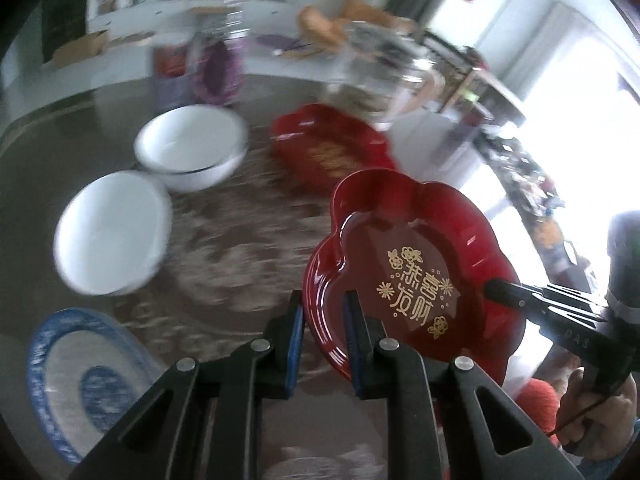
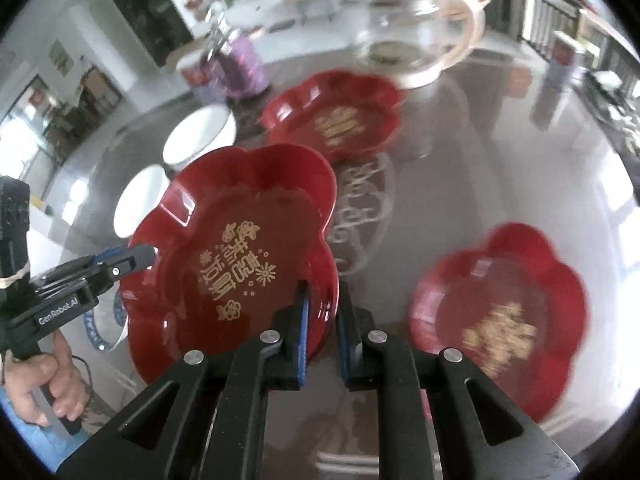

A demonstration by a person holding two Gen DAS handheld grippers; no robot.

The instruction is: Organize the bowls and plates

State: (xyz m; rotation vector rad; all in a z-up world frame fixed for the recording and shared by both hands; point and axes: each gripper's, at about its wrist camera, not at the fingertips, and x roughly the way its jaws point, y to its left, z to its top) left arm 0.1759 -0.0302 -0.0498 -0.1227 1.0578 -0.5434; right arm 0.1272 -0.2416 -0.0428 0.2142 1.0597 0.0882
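Three red flower-shaped plates show: one held plate [image 2: 240, 248] raised above the glossy table [image 2: 500, 152], one red plate at the back [image 2: 336, 116] near a glass jug [image 2: 412, 28], and one red plate at the right [image 2: 500, 320]. There are two white bowls [image 1: 192, 148] [image 1: 112, 236], side by side, and one blue-and-white plate [image 1: 76, 376] at the near left. The left gripper [image 1: 324, 312] is clamped on the held plate's left rim, and the right gripper [image 2: 320, 300] is clamped on its opposite rim, so the plate hangs between them, hollow side up and slightly tilted. The plate is roughly round, with no clear long axis; its gold characters read upright toward the left gripper. A hand [image 2: 36, 380] grips the left tool's handle.
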